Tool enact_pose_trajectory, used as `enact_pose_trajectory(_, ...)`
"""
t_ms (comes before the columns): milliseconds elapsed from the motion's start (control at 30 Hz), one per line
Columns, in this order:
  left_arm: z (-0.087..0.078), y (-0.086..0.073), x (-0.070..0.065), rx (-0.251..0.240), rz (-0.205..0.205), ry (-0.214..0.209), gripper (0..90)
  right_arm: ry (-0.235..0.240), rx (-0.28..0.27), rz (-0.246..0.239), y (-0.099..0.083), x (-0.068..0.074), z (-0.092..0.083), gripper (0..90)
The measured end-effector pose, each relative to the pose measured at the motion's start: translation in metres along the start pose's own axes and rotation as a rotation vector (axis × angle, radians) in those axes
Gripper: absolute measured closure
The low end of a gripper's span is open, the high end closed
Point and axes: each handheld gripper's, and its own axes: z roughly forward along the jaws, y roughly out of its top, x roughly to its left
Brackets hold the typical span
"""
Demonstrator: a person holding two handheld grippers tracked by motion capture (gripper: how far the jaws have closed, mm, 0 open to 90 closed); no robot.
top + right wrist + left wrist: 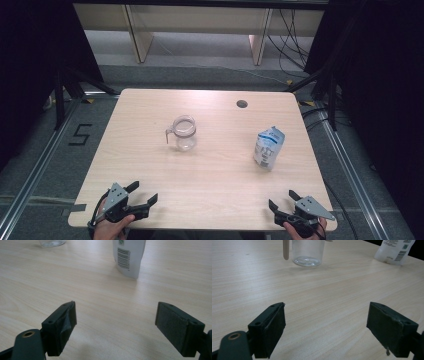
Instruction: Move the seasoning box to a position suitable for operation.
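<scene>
Your right hand-held gripper (pixel 282 200), wide open and empty, sits nearer the upright white plastic pouch (pixel 268 147), which stands at its 12 o'clock.

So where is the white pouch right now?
In the high view the white pouch stands on the table's right half, right of the clear jug and ahead of the right gripper.

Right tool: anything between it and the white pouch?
Nothing visible. The right tool is open at the near edge, and only bare table lies between it and the upright white pouch. The clear jug stands well off to the side.
</scene>
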Motion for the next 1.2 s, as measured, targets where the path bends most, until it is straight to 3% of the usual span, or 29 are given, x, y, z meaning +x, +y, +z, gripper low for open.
enact_pose_trajectory(67,0.001,0.001,0.002,-0.003,-0.005,-0.003,14.7,0.001,0.0,0.008,0.0,0.001,0.0,18.3)
enact_pose_trajectory(100,0.001,0.002,0.002,0.006,-0.004,0.001,14.8,0.004,-0.007,-0.017,0.0,-0.002,0.001,18.4)
enact_pose_trajectory(133,0.002,0.002,0.003,0.013,-0.005,0.001,14.7,0.0,0.006,0.021,0.0,0.001,0.0,18.4)
enact_pose_trajectory(200,0.004,0.004,0.004,0.021,-0.005,0.0,14.7,-0.001,0.011,0.038,0.0,0.002,-0.001,18.4)
enact_pose_trajectory(233,0.005,0.005,0.004,0.023,-0.023,0.001,14.7,0.01,-0.01,-0.006,0.001,-0.002,0.0,18.4)
enact_pose_trajectory(267,0.006,0.006,0.005,0.031,-0.026,-0.003,14.8,0.005,-0.007,0.004,0.001,-0.001,0.0,18.4)
enact_pose_trajectory(367,0.007,0.01,0.007,0.042,-0.035,-0.019,15.3,0.006,-0.02,-0.027,0.001,-0.003,0.001,18.7)
enact_pose_trajectory(567,0.007,0.024,0.01,0.069,-0.057,-0.003,14.8,0.011,-0.01,-0.014,0.001,-0.002,0.001,18.8)
enact_pose_trajectory(600,0.006,0.029,0.011,0.072,-0.052,-0.003,14.9,0.027,-0.022,0.0,0.001,-0.001,0.002,18.8)
enact_pose_trajectory(667,0.006,0.034,0.012,0.076,-0.046,-0.004,14.8,0.01,-0.016,-0.005,0.002,-0.001,0.0,18.8)
enact_pose_trajectory(700,0.006,0.037,0.011,0.075,-0.046,0.001,14.8,0.015,-0.027,0.016,0.001,0.001,0.001,18.9)
enact_pose_trajectory(867,0.009,0.048,0.015,0.065,-0.031,0.004,14.8,0.017,-0.024,-0.009,0.003,-0.001,0.0,19.0)
enact_pose_trajectory(900,0.011,0.049,0.017,0.067,-0.032,-0.003,14.9,0.01,-0.016,0.007,0.003,0.001,-0.001,19.0)
enact_pose_trajectory(1000,0.017,0.053,0.02,0.064,-0.052,-0.001,14.9,0.006,-0.03,-0.021,0.003,-0.001,0.0,19.0)
enact_pose_trajectory(1033,0.018,0.055,0.021,0.064,-0.04,-0.012,14.7,0.021,-0.028,-0.005,0.003,0.0,0.0,18.9)
enact_pose_trajectory(1200,0.033,0.07,0.028,0.062,-0.024,-0.013,16.7,0.023,-0.028,-0.014,0.004,0.001,0.001,19.0)
